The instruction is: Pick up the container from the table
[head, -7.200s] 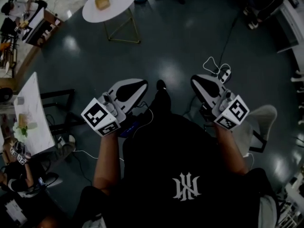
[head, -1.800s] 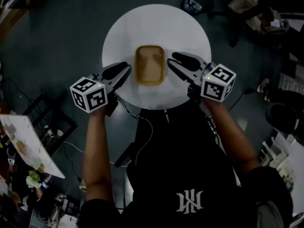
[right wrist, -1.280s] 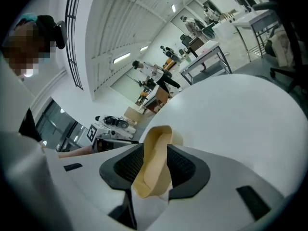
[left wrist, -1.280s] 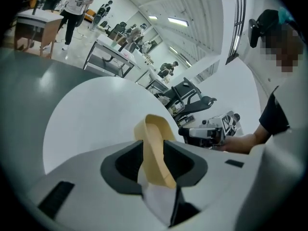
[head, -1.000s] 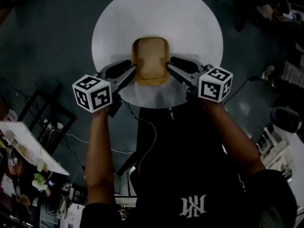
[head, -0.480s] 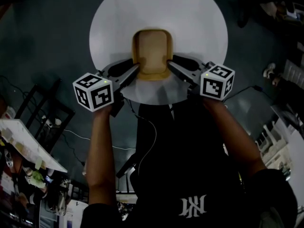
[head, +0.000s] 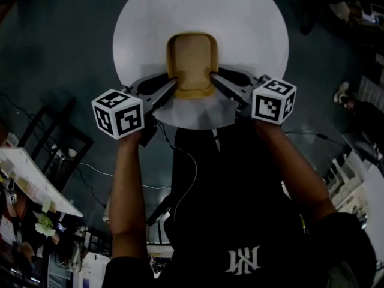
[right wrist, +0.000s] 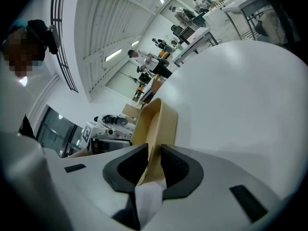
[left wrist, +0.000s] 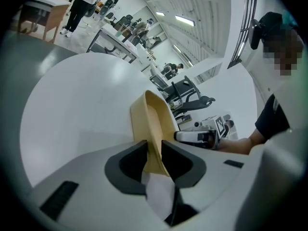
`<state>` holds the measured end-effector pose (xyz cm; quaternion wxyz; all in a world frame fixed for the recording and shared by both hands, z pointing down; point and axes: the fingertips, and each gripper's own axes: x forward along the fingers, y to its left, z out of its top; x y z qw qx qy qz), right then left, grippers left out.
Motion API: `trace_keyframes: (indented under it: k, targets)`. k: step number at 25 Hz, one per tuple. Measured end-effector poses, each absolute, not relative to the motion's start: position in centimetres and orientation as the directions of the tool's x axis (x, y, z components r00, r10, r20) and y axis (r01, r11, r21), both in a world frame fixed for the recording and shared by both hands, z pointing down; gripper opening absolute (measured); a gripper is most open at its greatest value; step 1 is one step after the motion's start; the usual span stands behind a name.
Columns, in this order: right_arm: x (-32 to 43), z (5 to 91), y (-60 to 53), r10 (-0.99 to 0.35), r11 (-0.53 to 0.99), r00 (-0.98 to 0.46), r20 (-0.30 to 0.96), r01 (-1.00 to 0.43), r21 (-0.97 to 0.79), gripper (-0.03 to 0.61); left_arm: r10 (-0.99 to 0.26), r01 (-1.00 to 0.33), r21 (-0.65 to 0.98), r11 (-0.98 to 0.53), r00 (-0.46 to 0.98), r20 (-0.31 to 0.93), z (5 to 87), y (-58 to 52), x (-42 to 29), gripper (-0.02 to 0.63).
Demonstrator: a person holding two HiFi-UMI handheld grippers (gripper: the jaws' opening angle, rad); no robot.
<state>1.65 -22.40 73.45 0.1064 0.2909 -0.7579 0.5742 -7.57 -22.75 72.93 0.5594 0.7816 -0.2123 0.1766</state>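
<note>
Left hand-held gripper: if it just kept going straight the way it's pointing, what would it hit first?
The tan container: its side wall already stands between the jaws of the left hand-held gripper, which have just been closing and look pressed on it. Going on would likely just push it along.

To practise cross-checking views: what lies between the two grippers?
The tan container, on the white table, seen in the head view. The left gripper and right gripper have just been closing, a side wall between each one's jaws.

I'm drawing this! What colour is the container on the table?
The container is tan; head view shows it best.
</note>
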Motion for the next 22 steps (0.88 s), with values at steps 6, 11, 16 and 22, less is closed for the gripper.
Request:
trace_keyframes:
  k: [6, 11, 16, 22]
  targets:
    - [1.5, 72.3, -22.5, -0.319, 0.187, -0.814, 0.485, -0.556, -0.810, 0.097, -0.145, -0.532, 0.793, -0.297, 0.846, 0.514, 72.0, -22.8, -7.7, 0.095]
    - [1.3, 70.2, -23.3, -0.340, 0.209, -0.815, 0.470, -0.553, -0.807, 0.097, -0.175, -0.535, 0.779, -0.328, 0.845, 0.506, 69.8, -23.6, -7.9, 0.095]
    - [1.4, 67.1, -24.7, -0.376, 0.249, -0.809, 0.452, -0.558, -0.791, 0.094, -0.225, -0.531, 0.769, -0.356, 0.848, 0.480, 66.5, -24.9, -7.9, 0.095]
    - [2.0, 62.3, -26.1, -0.423, 0.309, -0.804, 0.418, -0.561, -0.768, 0.094, -0.285, -0.529, 0.745, -0.407, 0.848, 0.446, 61.7, -26.3, -7.3, 0.095]
